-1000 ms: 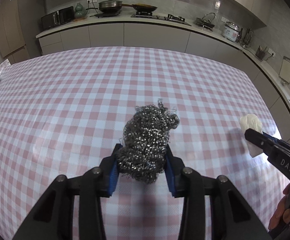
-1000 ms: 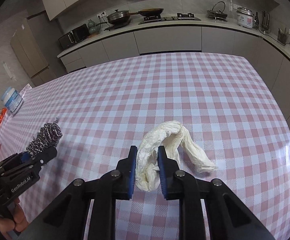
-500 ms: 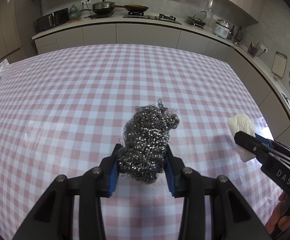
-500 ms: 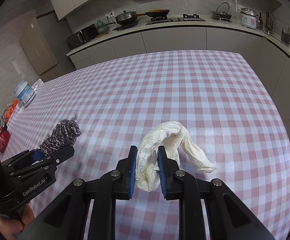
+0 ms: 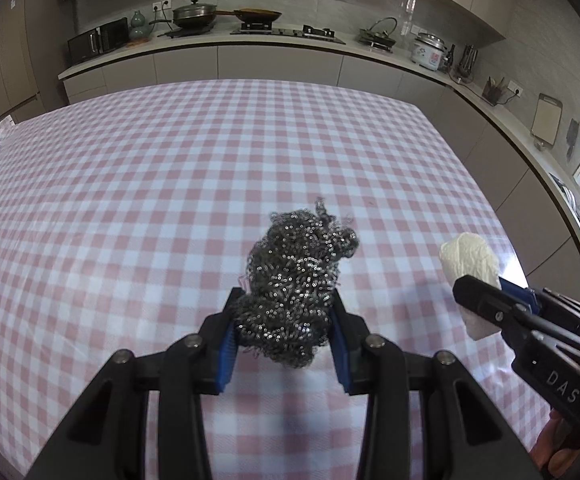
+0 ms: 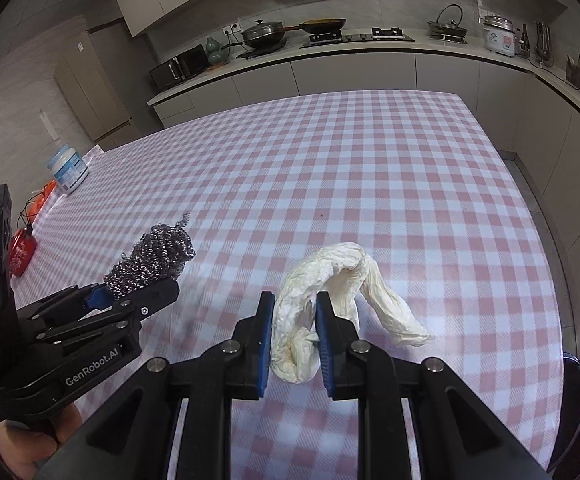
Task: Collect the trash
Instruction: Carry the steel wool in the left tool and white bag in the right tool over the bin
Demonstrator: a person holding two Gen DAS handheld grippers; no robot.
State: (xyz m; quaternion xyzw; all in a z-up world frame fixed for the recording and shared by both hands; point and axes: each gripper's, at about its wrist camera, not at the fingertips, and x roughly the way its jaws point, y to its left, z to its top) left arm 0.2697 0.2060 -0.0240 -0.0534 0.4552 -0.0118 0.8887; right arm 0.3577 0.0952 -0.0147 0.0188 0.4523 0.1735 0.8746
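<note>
My left gripper (image 5: 283,322) is shut on a grey steel wool scrubber (image 5: 296,280), held above the pink checked table (image 5: 169,184). Its blue pads (image 5: 225,354) press the ball's lower half. My right gripper (image 6: 294,320) is shut on a twisted white paper towel (image 6: 330,276), whose loose end curls off to the right. Each gripper shows in the other's view: the right gripper (image 5: 502,304) with the towel (image 5: 468,256) at the right, the left gripper (image 6: 129,300) with the scrubber (image 6: 153,258) at the left.
A white tub with a blue label (image 6: 67,170) and a red object (image 6: 19,252) sit near the table's left edge. Beyond the table runs a kitchen counter (image 5: 290,40) with a microwave, pans and a rice cooker. The table's right edge (image 6: 546,216) drops to the floor.
Both grippers have travelled across the table with their loads still held; the far counter and the right table edge have shifted in view. Neither grip changed.
</note>
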